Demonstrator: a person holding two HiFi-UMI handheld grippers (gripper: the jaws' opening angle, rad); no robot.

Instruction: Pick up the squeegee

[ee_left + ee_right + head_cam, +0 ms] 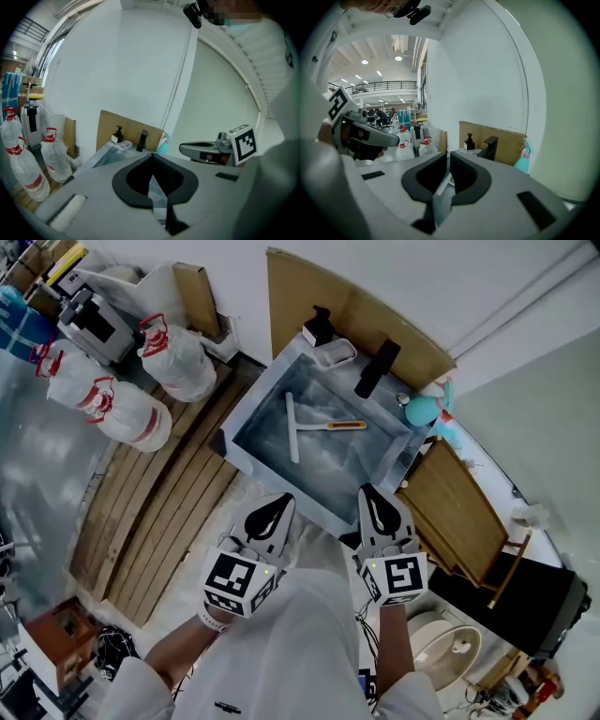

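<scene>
The squeegee [309, 427], a white blade on an orange-tipped handle, lies flat on the bottom of the steel sink [251, 399] in the head view. Both grippers hover side by side in front of the sink's near edge, pointing toward it. My left gripper [281, 504] [151, 158] has its black pads pressed together with nothing between them. My right gripper [373, 498] [447, 158] is likewise shut and empty. Each gripper view shows the other gripper beside it. The squeegee is hidden behind the jaws in both gripper views.
A black faucet [376, 367], a soap dispenser [319, 326] and a teal spray bottle [421, 410] stand along the sink's back rim before a cardboard sheet [347, 310]. White plastic bottles [131, 413] sit at left. A wooden board [459, 512] lies at right.
</scene>
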